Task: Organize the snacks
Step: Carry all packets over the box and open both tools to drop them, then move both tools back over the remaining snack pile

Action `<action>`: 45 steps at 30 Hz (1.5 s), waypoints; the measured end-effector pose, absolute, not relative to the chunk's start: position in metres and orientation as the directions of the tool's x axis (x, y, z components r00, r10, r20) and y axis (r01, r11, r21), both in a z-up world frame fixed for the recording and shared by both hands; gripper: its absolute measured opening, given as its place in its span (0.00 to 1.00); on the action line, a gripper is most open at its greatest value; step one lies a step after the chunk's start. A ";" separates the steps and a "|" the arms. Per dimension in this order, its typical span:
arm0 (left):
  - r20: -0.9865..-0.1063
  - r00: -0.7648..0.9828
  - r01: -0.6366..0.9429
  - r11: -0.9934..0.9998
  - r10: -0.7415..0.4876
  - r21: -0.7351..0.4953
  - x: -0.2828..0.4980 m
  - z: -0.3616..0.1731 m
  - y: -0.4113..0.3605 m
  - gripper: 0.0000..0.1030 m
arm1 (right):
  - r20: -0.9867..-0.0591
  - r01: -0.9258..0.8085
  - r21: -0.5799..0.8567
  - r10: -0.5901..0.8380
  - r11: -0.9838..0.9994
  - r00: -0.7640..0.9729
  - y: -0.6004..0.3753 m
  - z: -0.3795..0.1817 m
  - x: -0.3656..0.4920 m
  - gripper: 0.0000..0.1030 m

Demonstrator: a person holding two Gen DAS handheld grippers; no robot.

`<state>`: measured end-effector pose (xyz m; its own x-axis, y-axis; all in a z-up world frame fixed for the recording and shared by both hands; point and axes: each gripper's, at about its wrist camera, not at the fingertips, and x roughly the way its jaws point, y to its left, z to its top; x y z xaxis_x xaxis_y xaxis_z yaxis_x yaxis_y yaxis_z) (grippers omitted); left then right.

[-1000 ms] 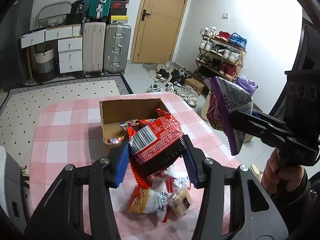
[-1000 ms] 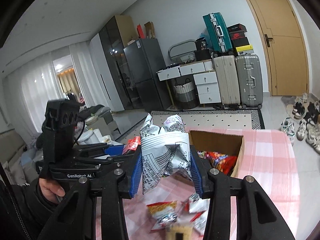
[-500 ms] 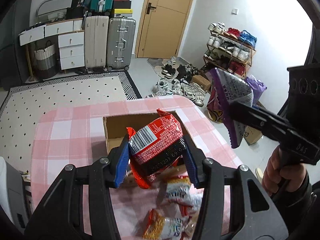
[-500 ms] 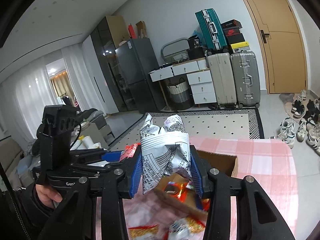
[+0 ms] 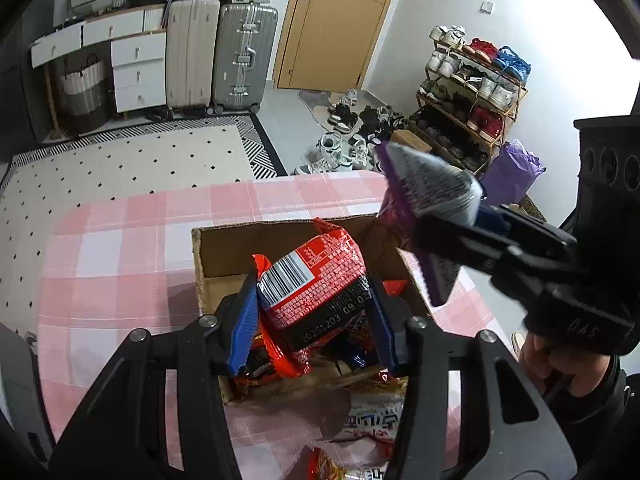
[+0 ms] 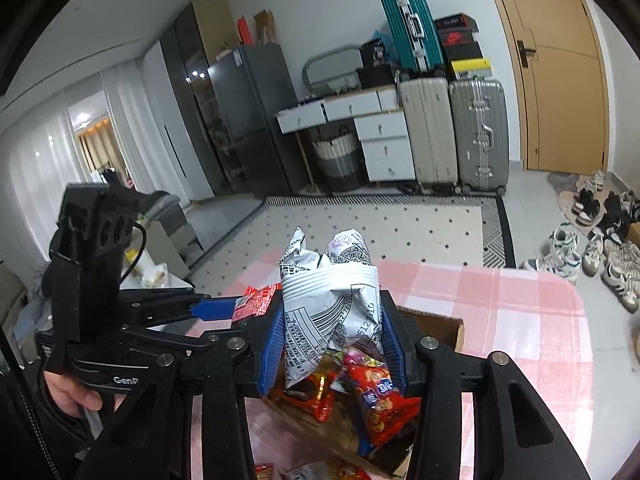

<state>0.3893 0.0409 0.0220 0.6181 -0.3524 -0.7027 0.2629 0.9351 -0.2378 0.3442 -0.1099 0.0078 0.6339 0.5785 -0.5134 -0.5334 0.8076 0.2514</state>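
In the left wrist view, the left gripper (image 5: 312, 300) sits at lower centre, its blue pads pinching a red snack packet (image 5: 316, 280) with a barcode on it, and the packet hangs right over the open cardboard box (image 5: 280, 236) on the pink checked tablecloth (image 5: 120, 240). At the right of that frame the right gripper (image 5: 444, 216) reaches in from the edge, clamped on a purple-and-silver snack bag (image 5: 428, 192) that hovers above the box's right wall, with a hand (image 5: 560, 364) on its grip below. A few loose packets (image 5: 372, 420) lie on the cloth at the bottom, outside the box. The step in hand looks like carrying two snacks to the box together; the next move calls for lowering each past the rim and spreading the jaws so the packets drop among those already inside. In the right wrist view, the same silver bag shows its white printed back between the blue pads at lower centre, above the box's colourful contents (image 6: 368, 384), and the left gripper appears at the left of the frame with the red packet's edge in its tip. Only this view shows the box filling; only the left view shows the empty far corner and the stray packets.
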 end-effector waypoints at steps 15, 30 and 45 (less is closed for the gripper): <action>-0.717 0.616 0.214 0.946 -0.325 -0.244 0.422 -0.007 0.038 0.72 | -0.529 -0.488 0.251 0.541 0.836 0.654 -0.120 -0.015 0.365 0.50; -0.621 0.748 0.173 0.972 -0.234 -0.159 0.305 0.058 0.041 0.86 | -0.368 -0.501 0.211 0.543 0.839 0.754 -0.153 0.052 0.255 0.70; -0.505 0.835 0.182 0.976 -0.218 -0.121 0.154 0.098 0.039 0.99 | -0.283 -0.523 0.195 0.558 0.830 0.780 -0.162 0.071 0.116 0.93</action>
